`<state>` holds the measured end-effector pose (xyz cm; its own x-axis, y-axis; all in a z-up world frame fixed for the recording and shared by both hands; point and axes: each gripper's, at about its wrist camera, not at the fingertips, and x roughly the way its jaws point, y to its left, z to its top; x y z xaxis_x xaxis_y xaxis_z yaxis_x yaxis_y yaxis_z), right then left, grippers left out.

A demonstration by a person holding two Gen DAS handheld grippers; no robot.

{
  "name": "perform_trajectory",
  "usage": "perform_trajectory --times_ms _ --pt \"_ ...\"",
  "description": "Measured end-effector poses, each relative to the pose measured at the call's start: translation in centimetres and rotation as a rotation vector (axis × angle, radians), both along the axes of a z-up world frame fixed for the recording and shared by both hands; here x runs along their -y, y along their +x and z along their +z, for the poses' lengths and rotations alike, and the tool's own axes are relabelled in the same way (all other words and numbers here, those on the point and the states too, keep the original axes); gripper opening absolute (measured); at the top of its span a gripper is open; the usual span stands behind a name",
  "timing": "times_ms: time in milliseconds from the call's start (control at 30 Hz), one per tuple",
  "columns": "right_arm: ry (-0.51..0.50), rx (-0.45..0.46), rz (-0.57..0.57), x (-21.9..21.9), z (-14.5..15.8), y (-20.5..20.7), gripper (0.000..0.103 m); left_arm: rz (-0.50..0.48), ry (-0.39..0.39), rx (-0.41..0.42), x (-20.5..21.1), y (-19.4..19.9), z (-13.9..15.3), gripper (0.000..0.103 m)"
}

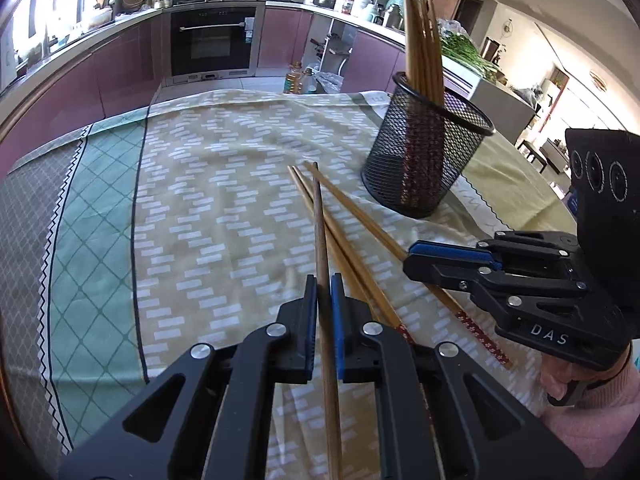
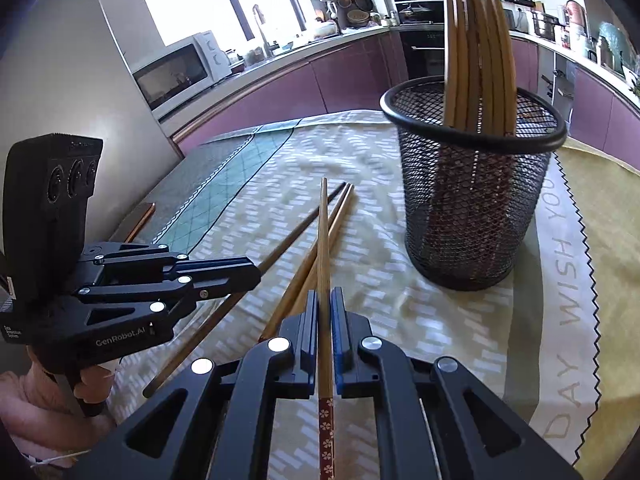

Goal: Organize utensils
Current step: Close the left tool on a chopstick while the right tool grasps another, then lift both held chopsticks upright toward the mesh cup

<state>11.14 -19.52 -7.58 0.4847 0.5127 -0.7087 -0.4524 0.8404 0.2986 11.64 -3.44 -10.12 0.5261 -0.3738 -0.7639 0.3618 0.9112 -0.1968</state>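
Observation:
My left gripper is shut on a darker wooden chopstick, held low over the tablecloth. My right gripper is shut on a lighter chopstick with a red flowered end. Each gripper shows in the other's view: the right gripper and the left gripper. Two more chopsticks lie loose on the cloth between them, also in the right wrist view. A black mesh holder stands beyond, upright, with several chopsticks in it; it also shows in the right wrist view.
The table carries a patterned cloth with a green and grey band on the left. Kitchen cabinets and an oven run behind the table. A microwave sits on the counter. A phone-like slab lies at the table's left edge.

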Motion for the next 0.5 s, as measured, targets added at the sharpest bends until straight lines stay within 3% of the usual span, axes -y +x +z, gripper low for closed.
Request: perform_trajectory --times_ms 500 --pt "-0.042 -0.033 0.028 -1.5 -1.0 0.7 0.007 -0.058 0.022 -0.062 0.6 1.5 -1.2 0.016"
